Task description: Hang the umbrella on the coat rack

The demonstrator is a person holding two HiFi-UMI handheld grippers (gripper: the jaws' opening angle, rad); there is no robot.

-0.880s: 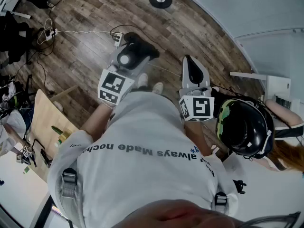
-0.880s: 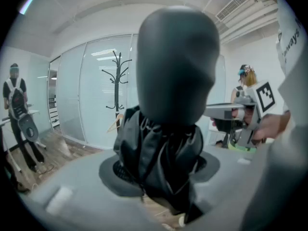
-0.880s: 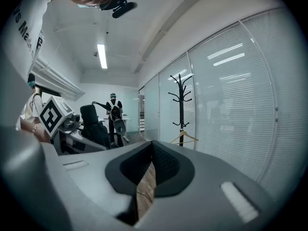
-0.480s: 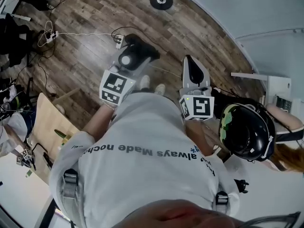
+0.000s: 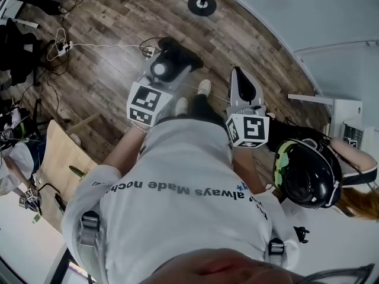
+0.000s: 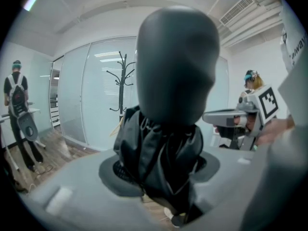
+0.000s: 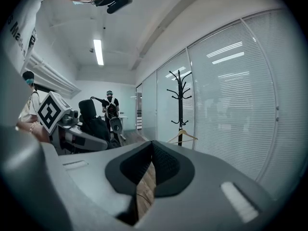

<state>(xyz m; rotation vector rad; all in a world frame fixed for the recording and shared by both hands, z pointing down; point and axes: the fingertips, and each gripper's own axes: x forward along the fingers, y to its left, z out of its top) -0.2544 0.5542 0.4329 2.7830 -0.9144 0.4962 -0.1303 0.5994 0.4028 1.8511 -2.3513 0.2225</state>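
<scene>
My left gripper (image 5: 167, 70) (image 6: 159, 170) is shut on a folded black umbrella (image 6: 163, 148), whose rounded dark handle (image 6: 175, 66) stands up in front of the left gripper camera. In the head view the umbrella (image 5: 177, 55) sticks forward past the jaws. My right gripper (image 5: 241, 86) (image 7: 153, 152) is shut with nothing in it, level beside the left one. The black coat rack (image 6: 124, 83) (image 7: 179, 105) stands ahead by the glass wall, apart from both grippers. Its round base (image 5: 202, 5) shows at the top of the head view.
A wooden hanger (image 7: 182, 137) hangs low on the rack. Cables and a power strip (image 5: 62, 40) lie on the wooden floor at the left. A person in a dark helmet (image 5: 308, 170) is close at my right. Another person (image 6: 17, 97) stands at a desk at the left.
Both grippers have drifted a little forward with the umbrella still held. One of the person's feet has stepped forward, and the rack's base sits slightly nearer in the head view.
</scene>
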